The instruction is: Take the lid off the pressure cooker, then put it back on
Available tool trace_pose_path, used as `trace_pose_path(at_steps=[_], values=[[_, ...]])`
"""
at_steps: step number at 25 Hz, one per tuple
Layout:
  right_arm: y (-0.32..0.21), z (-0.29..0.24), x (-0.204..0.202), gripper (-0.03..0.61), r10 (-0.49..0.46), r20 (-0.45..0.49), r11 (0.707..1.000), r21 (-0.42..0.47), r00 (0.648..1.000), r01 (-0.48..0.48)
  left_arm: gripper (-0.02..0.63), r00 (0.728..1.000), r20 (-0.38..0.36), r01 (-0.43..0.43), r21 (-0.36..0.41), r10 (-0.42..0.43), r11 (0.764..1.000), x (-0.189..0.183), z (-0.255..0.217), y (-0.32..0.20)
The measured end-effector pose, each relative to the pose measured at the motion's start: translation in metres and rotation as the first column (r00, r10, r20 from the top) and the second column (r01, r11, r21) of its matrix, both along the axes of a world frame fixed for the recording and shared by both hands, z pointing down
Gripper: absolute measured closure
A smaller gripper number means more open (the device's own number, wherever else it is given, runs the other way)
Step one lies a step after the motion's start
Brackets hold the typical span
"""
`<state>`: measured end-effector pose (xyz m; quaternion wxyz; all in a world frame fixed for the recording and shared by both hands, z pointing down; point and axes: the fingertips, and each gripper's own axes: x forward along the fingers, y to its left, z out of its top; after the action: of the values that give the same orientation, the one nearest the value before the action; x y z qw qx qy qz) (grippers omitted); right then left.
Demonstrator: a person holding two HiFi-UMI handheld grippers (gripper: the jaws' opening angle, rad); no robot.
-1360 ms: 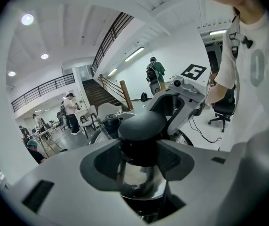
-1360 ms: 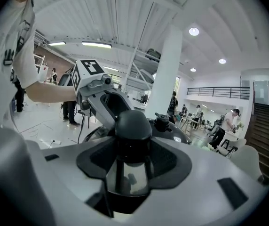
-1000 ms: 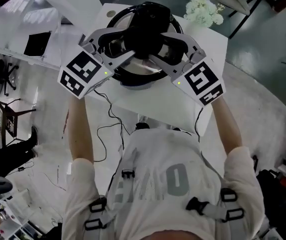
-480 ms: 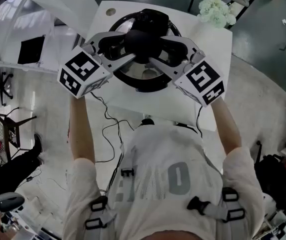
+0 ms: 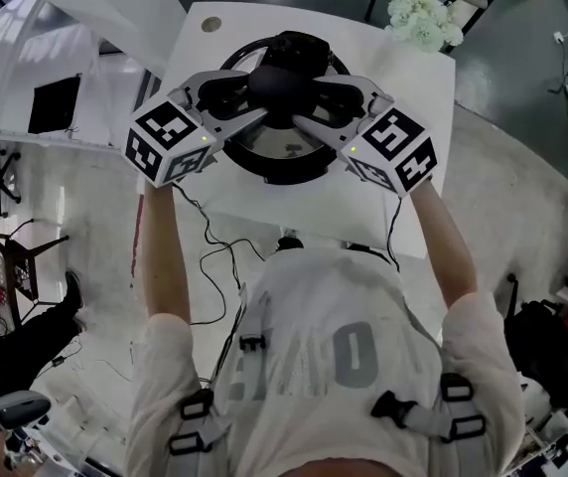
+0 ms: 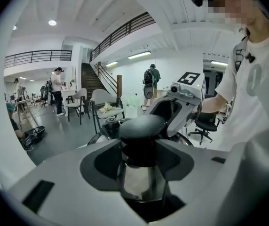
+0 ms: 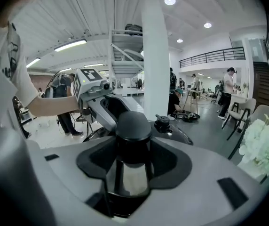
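Knob (image 6: 141,126) on the lid (image 5: 289,152) sits pinched in left gripper (image 6: 141,147) and right gripper (image 7: 133,147) fingers; only head view shows the table (image 5: 294,212) beneath, apparently near.

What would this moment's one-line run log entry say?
left gripper: shut on lid knob | right gripper: shut on lid knob | lid: over pressure cooker

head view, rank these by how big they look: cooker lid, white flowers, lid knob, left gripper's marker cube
1. cooker lid
2. left gripper's marker cube, though it sits nearer the camera
3. white flowers
4. lid knob, partly covered by the jaws. It looks close to the flowers, so the last two are unsure.
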<state>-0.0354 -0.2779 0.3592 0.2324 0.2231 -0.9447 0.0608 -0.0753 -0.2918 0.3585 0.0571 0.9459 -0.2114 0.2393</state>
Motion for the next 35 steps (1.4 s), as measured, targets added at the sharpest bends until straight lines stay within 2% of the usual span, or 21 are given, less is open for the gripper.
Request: trace_pose_path(at_steps=[2,7,10,11,13,15,19,23,29,32,35], values=[[0.0,-0.001,-0.001,0.353,-0.003,0.002,1.0,0.007,1.0,0.002,0.397,1.0,-0.017,0.012,0.012,-0.011,1.0,-0.001,-0.002,0.0],[-0.001,0.0,-0.002,0.351,0.001,-0.001,1.0,0.012,1.0,-0.001,0.396,1.0,-0.002,0.008,0.034,-0.008,0.999,-0.003,-0.001,0.0],[0.0,-0.002,0.0,0.35,0.015,-0.033,0.998,0.055,0.999,-0.013,0.391,1.0,0.012,0.003,0.052,-0.004,0.999,-0.004,-0.003,0.0],[0.0,-0.004,0.002,0.351,0.024,-0.051,0.996,0.085,0.998,-0.02,0.383,1.0,0.002,-0.003,0.057,0.003,0.998,-0.003,-0.007,0.0],[0.002,-0.008,0.006,0.351,0.04,-0.076,0.99,0.135,0.996,-0.03,0.327,0.998,-0.062,-0.018,0.063,0.021,0.998,-0.001,-0.022,-0.001],[0.004,-0.012,0.008,0.351,0.043,-0.068,0.989,0.143,0.997,-0.033,0.281,0.994,-0.104,-0.04,0.054,0.045,0.998,0.002,-0.031,-0.003],[0.006,-0.014,0.006,0.353,0.036,-0.047,0.993,0.114,0.998,-0.031,0.265,0.994,-0.016,-0.106,0.032,0.107,0.994,0.011,-0.017,0.0],[0.004,-0.011,0.004,0.351,0.033,-0.058,0.992,0.125,0.998,-0.025,0.262,0.988,-0.007,-0.156,0.034,0.156,0.987,0.023,-0.013,0.002],[0.002,-0.011,0.008,0.327,0.051,-0.059,0.99,0.134,0.997,-0.042,0.265,0.993,-0.002,-0.122,0.025,0.122,0.992,0.016,-0.012,0.002],[0.0,-0.012,0.011,0.324,0.072,-0.055,0.988,0.137,0.996,-0.064,0.307,0.994,-0.004,-0.105,0.022,0.105,0.994,0.013,-0.014,0.001],[0.0,-0.013,0.013,0.321,0.089,-0.059,0.985,0.151,0.994,-0.079,0.31,0.995,0.004,-0.099,0.025,0.099,0.995,0.012,-0.014,0.001]])
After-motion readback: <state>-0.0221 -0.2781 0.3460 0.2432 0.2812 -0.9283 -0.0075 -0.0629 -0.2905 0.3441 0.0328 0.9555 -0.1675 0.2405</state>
